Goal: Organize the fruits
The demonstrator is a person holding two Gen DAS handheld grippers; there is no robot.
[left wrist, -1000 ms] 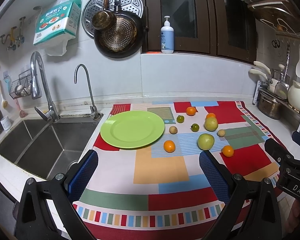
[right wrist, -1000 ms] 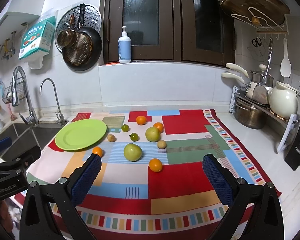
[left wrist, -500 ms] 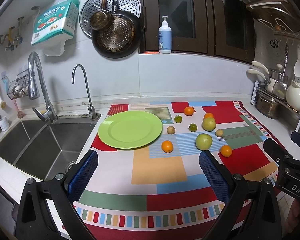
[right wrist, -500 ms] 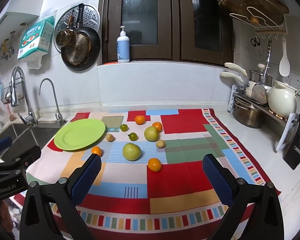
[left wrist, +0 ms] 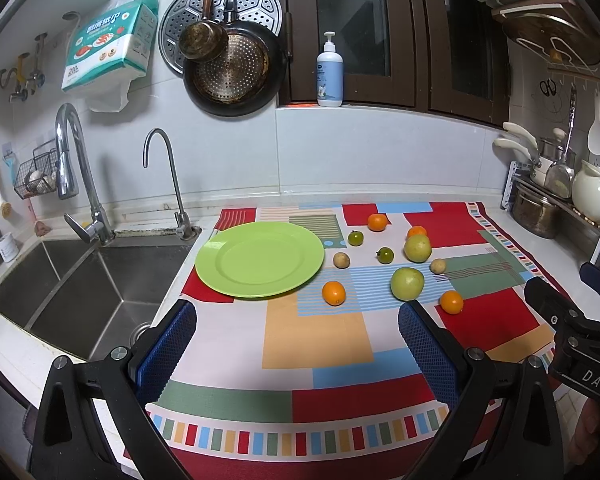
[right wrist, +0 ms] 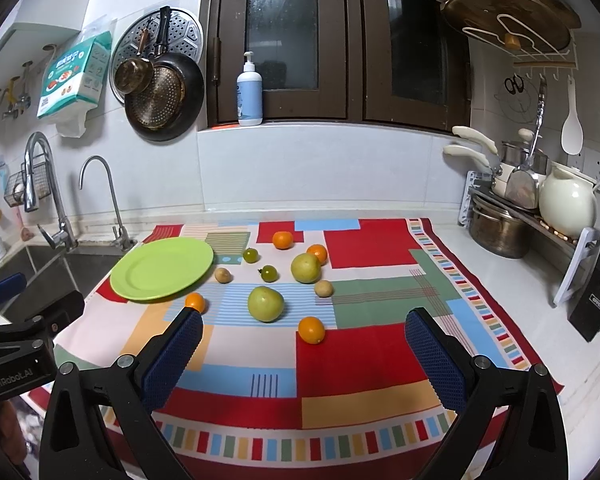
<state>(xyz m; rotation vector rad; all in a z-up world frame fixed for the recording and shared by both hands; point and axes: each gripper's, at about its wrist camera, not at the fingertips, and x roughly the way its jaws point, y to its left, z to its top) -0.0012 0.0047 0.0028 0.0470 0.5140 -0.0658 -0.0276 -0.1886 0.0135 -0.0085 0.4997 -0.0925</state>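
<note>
**Counter and its load**

The white counter carries a patchwork cloth reaching its front edge. On the cloth, a green plate lies near the sink-side edge; oranges, two large green fruits, small green and brown fruits are scattered toward the middle.

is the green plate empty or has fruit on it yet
Empty: the green plate shows only bare surface; every fruit, like the nearest orange, lies on the cloth.
</note>
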